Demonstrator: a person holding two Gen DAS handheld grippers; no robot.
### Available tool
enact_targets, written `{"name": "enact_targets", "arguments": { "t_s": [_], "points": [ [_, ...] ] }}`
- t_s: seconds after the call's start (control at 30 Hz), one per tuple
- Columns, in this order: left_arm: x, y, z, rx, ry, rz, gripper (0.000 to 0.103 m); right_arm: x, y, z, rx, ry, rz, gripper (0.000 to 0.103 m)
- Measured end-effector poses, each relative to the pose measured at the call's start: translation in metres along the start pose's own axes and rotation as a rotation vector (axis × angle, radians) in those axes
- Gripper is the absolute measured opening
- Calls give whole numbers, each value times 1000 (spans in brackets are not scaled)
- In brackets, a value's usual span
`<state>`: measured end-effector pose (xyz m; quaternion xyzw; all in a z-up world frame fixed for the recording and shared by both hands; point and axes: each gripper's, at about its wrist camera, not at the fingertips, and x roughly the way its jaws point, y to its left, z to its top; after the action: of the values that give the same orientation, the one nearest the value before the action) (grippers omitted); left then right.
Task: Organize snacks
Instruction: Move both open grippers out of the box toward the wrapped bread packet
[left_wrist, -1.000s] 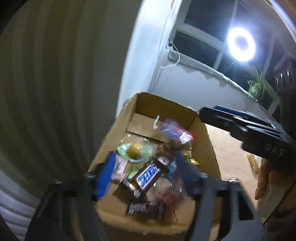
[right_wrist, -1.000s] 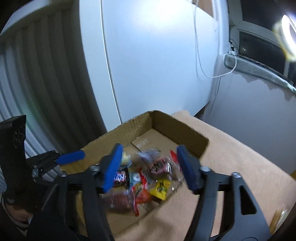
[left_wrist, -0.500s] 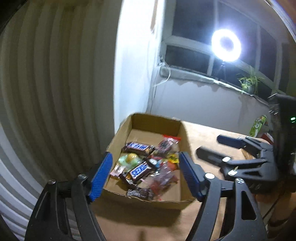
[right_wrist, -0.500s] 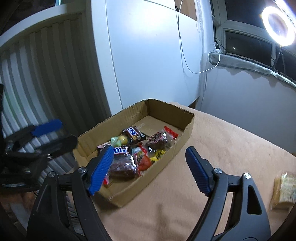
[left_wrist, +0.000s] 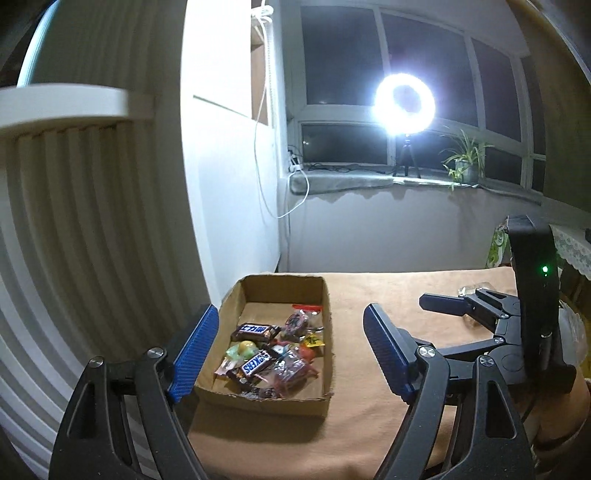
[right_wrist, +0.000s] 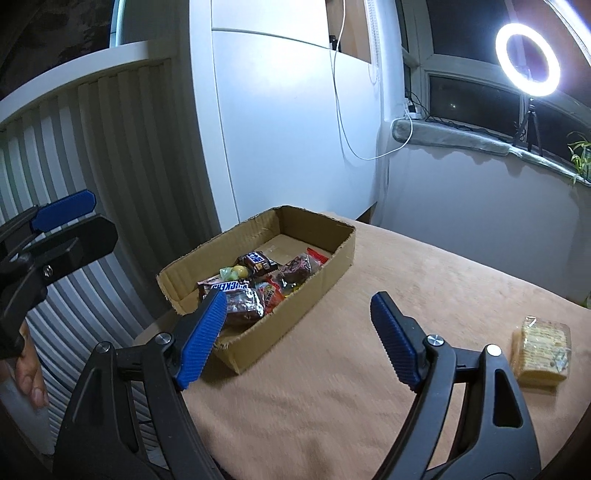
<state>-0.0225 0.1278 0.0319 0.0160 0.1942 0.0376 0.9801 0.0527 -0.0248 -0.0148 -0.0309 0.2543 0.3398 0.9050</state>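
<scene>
A shallow cardboard box sits at the left end of a tan-covered table. It holds several wrapped snacks, among them Snickers bars and a yellow-green candy. My left gripper is open and empty, held back above the box's near end. My right gripper is open and empty, to the right of the box; it also shows in the left wrist view. A clear pack of crackers lies on the table at the right.
A white cabinet and a ribbed white panel stand behind and left of the box. A bright ring light and a plant are on the window sill. A green packet is at the far right.
Both grippers have pulled up and back from the box, which now looks smaller and farther. Both stay open and empty. The cracker pack has come into the right wrist view.
</scene>
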Motion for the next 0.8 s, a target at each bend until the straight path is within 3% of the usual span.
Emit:
{"name": "enact_targets", "arguments": {
  "t_s": [0.23, 0.4, 0.47, 0.8],
  "points": [
    [-4, -16, 2, 30, -5, -5, 81, -12, -10, -6, 27, -18, -17, 84],
    [0, -26, 3, 43, 7, -15, 81, -18, -21, -14, 50, -28, -38, 100],
    [3, -31, 1, 49, 17, -23, 81, -20, -28, -18, 65, -24, -44, 101],
    [31, -65, 0, 29, 95, -135, 81, -30, -81, -38, 147, -25, -90, 103]
  ]
}}
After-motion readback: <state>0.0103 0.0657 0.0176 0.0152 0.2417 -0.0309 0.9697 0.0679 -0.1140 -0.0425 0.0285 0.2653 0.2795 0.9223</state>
